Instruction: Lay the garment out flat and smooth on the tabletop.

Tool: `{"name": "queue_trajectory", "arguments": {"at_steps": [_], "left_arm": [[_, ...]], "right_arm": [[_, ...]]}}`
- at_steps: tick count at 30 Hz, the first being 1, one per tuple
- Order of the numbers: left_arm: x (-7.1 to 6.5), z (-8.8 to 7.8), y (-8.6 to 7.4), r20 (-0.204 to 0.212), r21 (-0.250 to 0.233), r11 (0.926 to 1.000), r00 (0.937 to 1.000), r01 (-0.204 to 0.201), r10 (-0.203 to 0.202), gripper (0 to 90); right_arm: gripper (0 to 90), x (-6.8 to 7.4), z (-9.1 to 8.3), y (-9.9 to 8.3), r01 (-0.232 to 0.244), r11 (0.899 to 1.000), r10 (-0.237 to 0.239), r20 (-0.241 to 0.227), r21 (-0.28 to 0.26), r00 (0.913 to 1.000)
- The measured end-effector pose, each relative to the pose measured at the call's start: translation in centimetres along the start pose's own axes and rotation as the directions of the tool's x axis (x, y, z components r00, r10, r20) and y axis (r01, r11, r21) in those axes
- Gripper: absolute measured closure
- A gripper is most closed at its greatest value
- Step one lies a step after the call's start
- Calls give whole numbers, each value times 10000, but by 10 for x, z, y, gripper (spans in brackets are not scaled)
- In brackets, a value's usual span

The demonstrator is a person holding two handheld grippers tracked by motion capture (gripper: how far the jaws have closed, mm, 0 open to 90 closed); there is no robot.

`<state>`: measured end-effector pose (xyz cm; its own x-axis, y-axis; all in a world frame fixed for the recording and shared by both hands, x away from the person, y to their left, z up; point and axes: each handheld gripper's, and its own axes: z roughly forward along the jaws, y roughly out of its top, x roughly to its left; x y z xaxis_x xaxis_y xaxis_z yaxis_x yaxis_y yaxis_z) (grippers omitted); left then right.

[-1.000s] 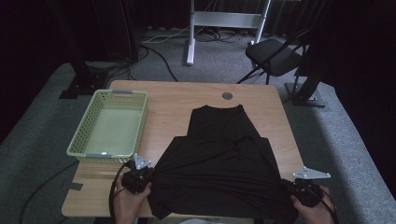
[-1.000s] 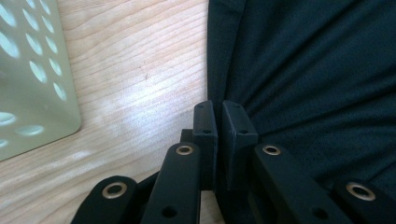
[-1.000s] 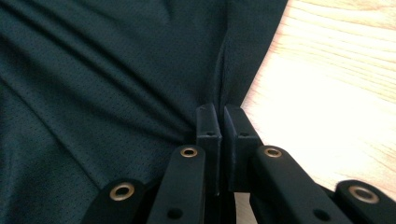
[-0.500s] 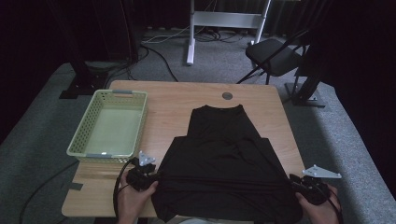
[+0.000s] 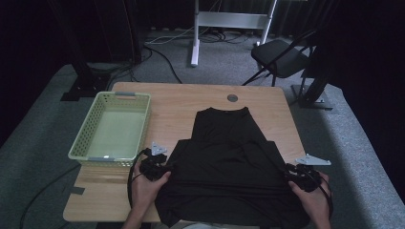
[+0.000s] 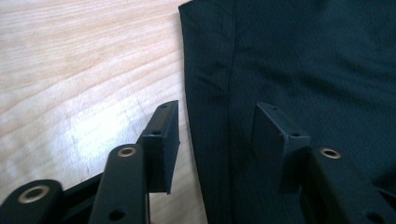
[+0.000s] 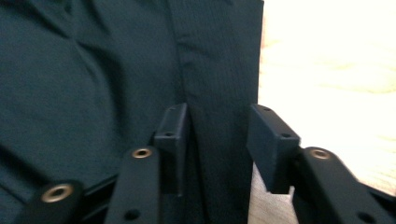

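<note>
A black garment (image 5: 229, 162) lies spread on the wooden table (image 5: 176, 102), its near hem hanging over the front edge. My left gripper (image 5: 155, 167) sits at the garment's left side. In the left gripper view it (image 6: 217, 135) is open, and the garment's (image 6: 303, 60) seamed edge lies between its jaws. My right gripper (image 5: 302, 175) sits at the garment's right side. It (image 7: 218, 140) is open too, its jaws astride the edge of the garment (image 7: 93, 70). A hand holds each gripper.
A pale green basket (image 5: 112, 129) stands empty on the table's left half, just beyond my left gripper. A small dark round disc (image 5: 232, 98) sits near the far edge. A folding chair (image 5: 282, 57) and a white stand (image 5: 196, 33) are on the floor behind.
Both grippers have moved forward and inward along the garment's sides. The garment's near part now lies lower, with a crease across it between the two grippers.
</note>
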<state>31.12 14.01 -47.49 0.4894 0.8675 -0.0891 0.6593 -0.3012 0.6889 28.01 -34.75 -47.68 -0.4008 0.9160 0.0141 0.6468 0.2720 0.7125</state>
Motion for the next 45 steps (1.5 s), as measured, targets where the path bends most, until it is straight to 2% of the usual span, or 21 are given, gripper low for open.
{"name": "queue_trajectory", "arguments": {"at_steps": [1,2,3,7,10,11,13,21,25,28,32,35,42,45], "left_arm": [[0,0,0,-59,-4,10000,10000,0,0,551],[-1,1,1,-148,-2,10000,9999,-41,41,615],[-1,1,1,-149,21,10000,9998,-97,98,615],[-1,-3,-3,72,80,9999,9999,-78,77,785],[-4,-8,-9,252,90,9999,9996,-147,145,837],[-6,-13,-15,448,58,9999,9990,-98,95,846],[-7,-14,-18,529,-10,10000,9986,-19,20,848],[-15,-28,-32,505,156,9995,9984,-277,269,854],[-13,-37,-38,-54,289,9988,9992,-391,393,855],[-6,-40,-38,-656,305,9987,9969,-416,435,854],[3,-36,-34,-972,218,9996,9950,-197,218,852],[2,-31,-30,-898,215,9995,9956,-236,254,851],[-7,-32,-33,-315,185,9996,9993,-200,206,841],[-13,-34,-35,-180,245,9984,9985,-512,516,803]], "right_arm": [[615,0,1,0,2,9999,-2,24,105,10000],[639,0,0,-2,17,9999,-18,43,112,10000],[639,0,0,-2,17,9999,-18,43,112,10000],[749,-1,-5,-6,70,9997,-70,-3,226,10000],[815,-2,-10,-9,137,9993,-131,-162,349,9998],[820,-1,-13,-12,151,9991,-142,-225,392,9996],[823,-1,-15,-13,128,9991,-118,-244,412,9996],[834,4,-23,-20,180,9985,-162,-349,526,9993],[836,8,-28,-23,208,9980,-184,-416,590,9990],[836,13,-29,-25,285,9977,-247,-609,613,9978],[839,24,-30,-24,594,9959,-536,-853,680,9949],[843,27,-29,-23,773,9943,-713,-808,737,9942],[845,16,-34,-28,397,9965,-350,-638,739,9974],[847,11,-38,-32,202,9970,-160,-571,741,9982]]}}
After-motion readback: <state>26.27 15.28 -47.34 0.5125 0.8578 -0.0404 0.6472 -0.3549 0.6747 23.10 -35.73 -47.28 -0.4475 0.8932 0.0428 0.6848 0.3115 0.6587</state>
